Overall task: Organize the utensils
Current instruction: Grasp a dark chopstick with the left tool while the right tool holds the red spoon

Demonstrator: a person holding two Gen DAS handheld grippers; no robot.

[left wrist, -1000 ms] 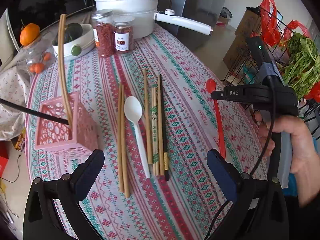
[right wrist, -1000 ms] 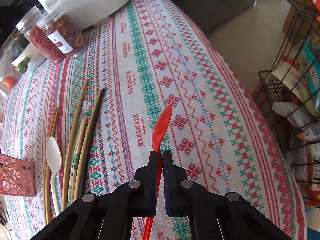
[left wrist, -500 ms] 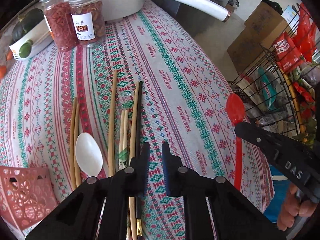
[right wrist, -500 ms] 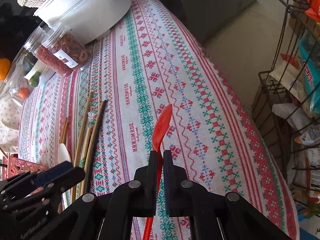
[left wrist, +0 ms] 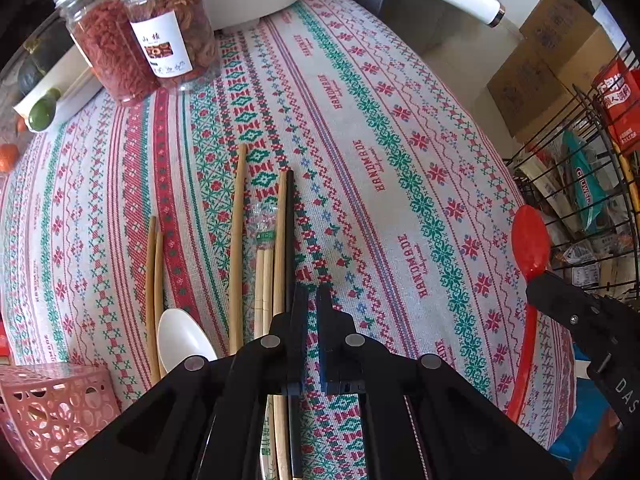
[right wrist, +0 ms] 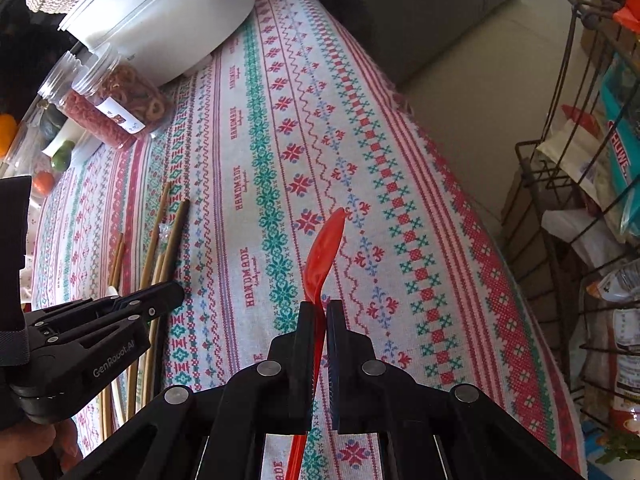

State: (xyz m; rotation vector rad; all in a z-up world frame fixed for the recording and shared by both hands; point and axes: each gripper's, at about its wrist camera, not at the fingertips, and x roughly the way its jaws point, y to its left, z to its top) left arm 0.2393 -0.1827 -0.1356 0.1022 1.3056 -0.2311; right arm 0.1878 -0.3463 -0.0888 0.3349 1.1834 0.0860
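1 red spoon (right wrist: 322, 256) between right jaws

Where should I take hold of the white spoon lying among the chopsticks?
Probably by the handle, from straight above, jaws across it. The white spoon has a broad, rounded bowl hemmed in by a chopstick pair on one side and a long chopstick on the other. The handle is mostly hidden here.

Beyond my patterned tablecloth (left wrist: 400, 152), daylight fell on a pale floor (right wrist: 472, 92). Cardboard boxes (left wrist: 548, 60) stood behind a black wire rack (right wrist: 560, 184); the grey cabinet (right wrist: 432, 12) was perhaps a fridge.
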